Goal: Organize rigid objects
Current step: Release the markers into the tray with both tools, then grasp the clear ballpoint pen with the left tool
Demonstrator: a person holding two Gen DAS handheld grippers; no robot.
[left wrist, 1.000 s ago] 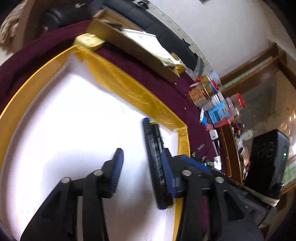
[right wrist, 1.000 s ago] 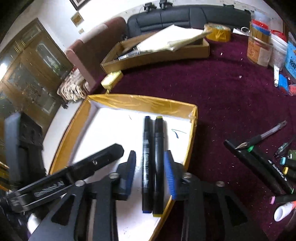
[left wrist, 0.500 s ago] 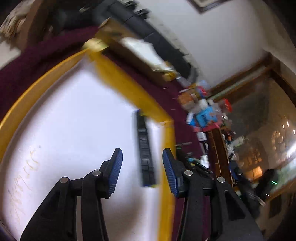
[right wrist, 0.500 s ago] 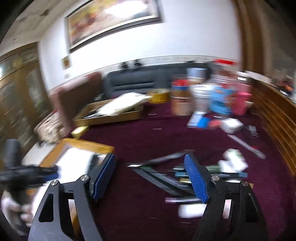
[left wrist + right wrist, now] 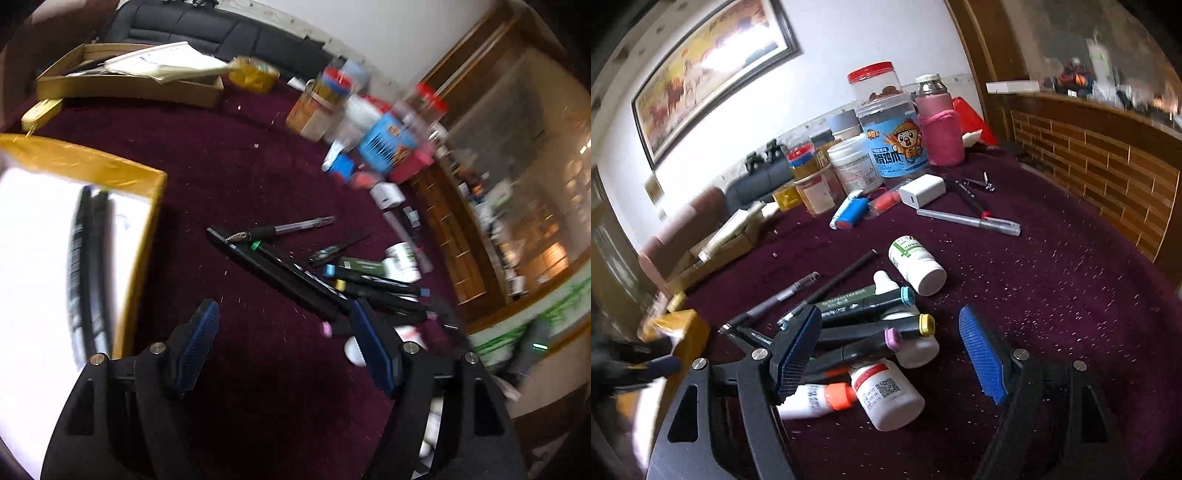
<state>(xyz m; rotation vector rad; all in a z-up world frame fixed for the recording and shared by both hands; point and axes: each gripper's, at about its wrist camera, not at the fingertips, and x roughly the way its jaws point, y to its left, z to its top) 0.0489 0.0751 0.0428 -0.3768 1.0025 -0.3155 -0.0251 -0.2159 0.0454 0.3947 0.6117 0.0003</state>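
A gold-rimmed tray point(image 5: 140, 177) with a white floor lies at the left and holds two black markers point(image 5: 88, 266) side by side. My left gripper point(image 5: 284, 314) hovers over the purple cloth beside the tray, its jaws opening with nothing between them. Ahead of it lies a heap of black markers point(image 5: 295, 273) and a clear pen point(image 5: 291, 227). My right gripper point(image 5: 890, 317) stands open above the same heap of markers point(image 5: 864, 325), not touching it. White pill bottles point(image 5: 886, 395) point(image 5: 916, 266) and an orange-capped tube point(image 5: 820, 398) lie among them.
Jars and tubs point(image 5: 894, 140), a pink-sleeved bottle point(image 5: 942, 125), a white charger point(image 5: 923, 190) and a silver pen point(image 5: 967, 220) crowd the far side. A cardboard box point(image 5: 129, 88) with papers and a tape roll point(image 5: 255, 75) sit behind the tray. A wooden ledge point(image 5: 1089, 166) borders the right.
Both grippers have left the tray, where the two black markers stay, and swung right over the cloth to the heap of markers. Both pairs of jaws stand wider than before.
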